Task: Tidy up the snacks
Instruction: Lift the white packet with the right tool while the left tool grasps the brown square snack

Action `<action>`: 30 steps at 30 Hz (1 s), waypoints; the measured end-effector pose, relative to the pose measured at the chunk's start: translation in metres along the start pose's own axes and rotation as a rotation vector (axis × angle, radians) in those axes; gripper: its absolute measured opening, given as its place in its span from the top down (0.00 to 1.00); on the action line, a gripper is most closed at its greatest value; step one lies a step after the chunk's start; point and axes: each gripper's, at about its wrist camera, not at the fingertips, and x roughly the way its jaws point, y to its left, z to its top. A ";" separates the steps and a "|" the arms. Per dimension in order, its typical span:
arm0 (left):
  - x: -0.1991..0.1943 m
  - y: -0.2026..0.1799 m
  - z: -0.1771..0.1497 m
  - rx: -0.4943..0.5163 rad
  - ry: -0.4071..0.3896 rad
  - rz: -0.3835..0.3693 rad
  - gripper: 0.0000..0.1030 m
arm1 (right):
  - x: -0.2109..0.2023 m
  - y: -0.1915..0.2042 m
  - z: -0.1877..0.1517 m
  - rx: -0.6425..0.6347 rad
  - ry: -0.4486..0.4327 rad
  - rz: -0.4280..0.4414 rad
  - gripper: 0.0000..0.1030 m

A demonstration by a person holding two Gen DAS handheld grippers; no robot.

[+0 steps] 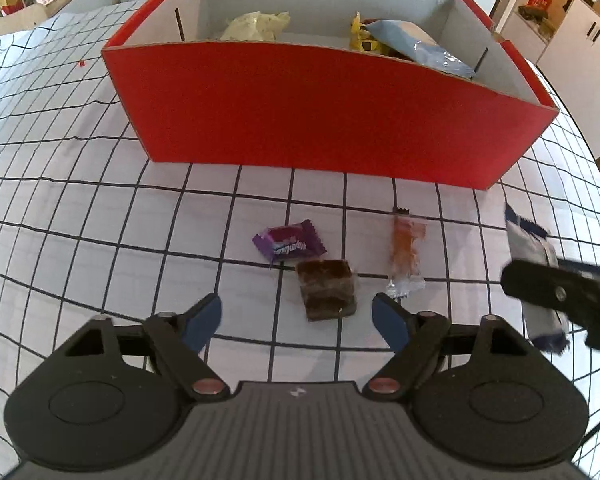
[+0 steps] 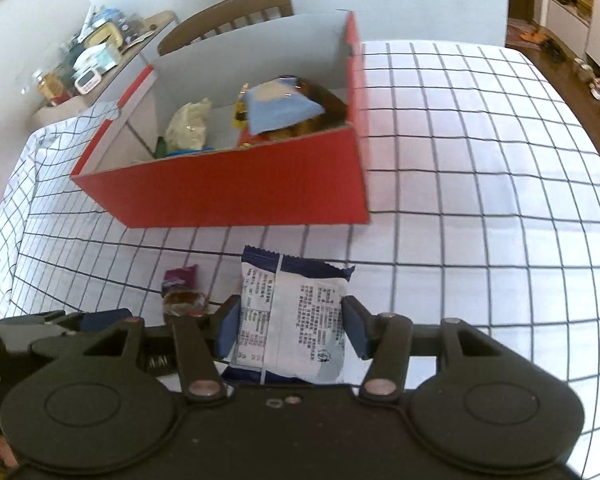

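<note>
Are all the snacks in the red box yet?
Not yet. A few snacks already sit in the red box. The right gripper holds a white and blue packet. The purple candy, brown cake and orange snack wait by the open left gripper.

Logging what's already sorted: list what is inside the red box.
Inside the red box: a pale crumpled bag on the left, a light-blue packet lying on a yellow wrapper and brownish items on the right. The front wall hides the floor and anything lower.

The red box walls off the far side, its top open. Bare checked cloth lies right of it; brown cake sits between the left gripper fingers
</note>
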 end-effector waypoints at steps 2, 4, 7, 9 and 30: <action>0.004 -0.001 0.002 -0.002 0.017 -0.010 0.34 | 0.000 -0.004 -0.003 0.015 0.001 0.000 0.49; 0.007 0.000 0.003 -0.005 0.033 -0.026 0.44 | 0.000 -0.008 -0.005 0.025 0.001 -0.004 0.48; 0.007 0.001 0.003 -0.011 0.030 -0.036 0.53 | -0.002 -0.010 -0.009 0.040 0.002 0.000 0.48; 0.007 0.004 0.004 -0.022 0.036 -0.051 0.59 | -0.003 -0.011 -0.011 0.044 0.005 -0.001 0.49; -0.055 0.030 -0.018 0.012 -0.033 -0.098 0.83 | -0.033 0.018 -0.023 0.011 -0.041 -0.007 0.49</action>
